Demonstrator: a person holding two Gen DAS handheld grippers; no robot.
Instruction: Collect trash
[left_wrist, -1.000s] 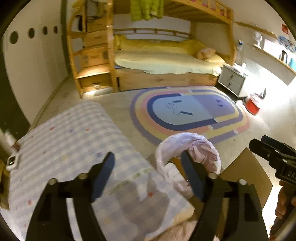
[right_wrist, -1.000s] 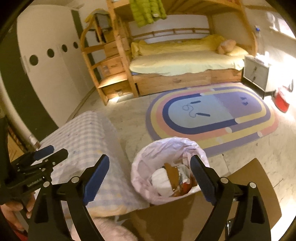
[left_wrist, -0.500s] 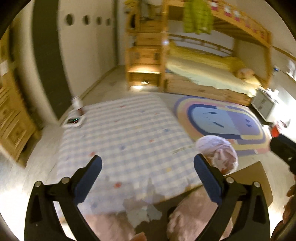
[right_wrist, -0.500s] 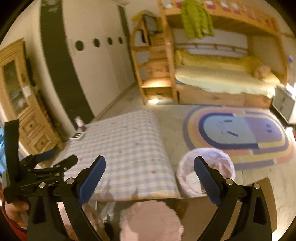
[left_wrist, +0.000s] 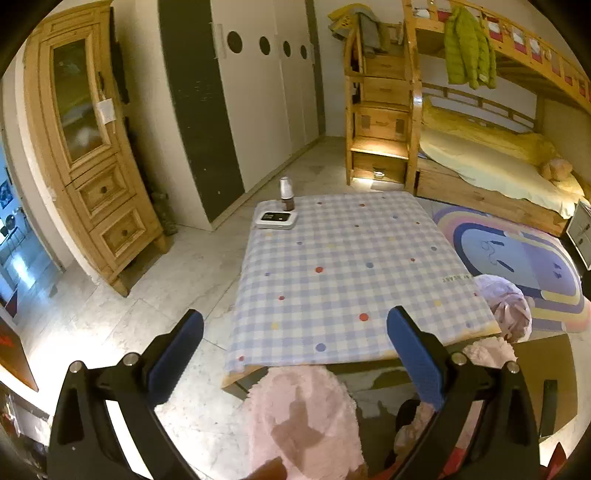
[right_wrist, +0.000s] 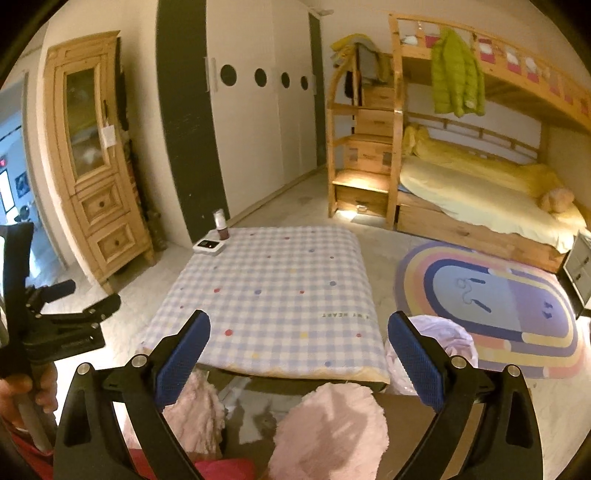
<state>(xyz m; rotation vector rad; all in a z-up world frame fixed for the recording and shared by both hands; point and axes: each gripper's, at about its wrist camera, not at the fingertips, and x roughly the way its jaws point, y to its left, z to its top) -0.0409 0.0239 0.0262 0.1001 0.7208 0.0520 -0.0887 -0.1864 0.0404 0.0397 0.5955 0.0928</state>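
Looking along the left gripper (left_wrist: 293, 354), its blue pads stand wide apart with nothing between them, held above the near edge of the checked table (left_wrist: 343, 280). Against that table as landmark, the pink-lined trash bag (left_wrist: 506, 310) sits on the floor just off its near right corner, so it lies forward and to the right of this gripper. On the table's far left corner stand a small bottle (left_wrist: 286, 194) and a white device (left_wrist: 277, 219); no loose rubbish shows on the cloth.

From the right wrist, the right gripper (right_wrist: 297, 360) is likewise spread and empty. The bag (right_wrist: 439, 339) shows beside the table's near right corner, just behind this gripper's right finger. I judge the right hand nearer the bag, the left nearer the far-corner items.
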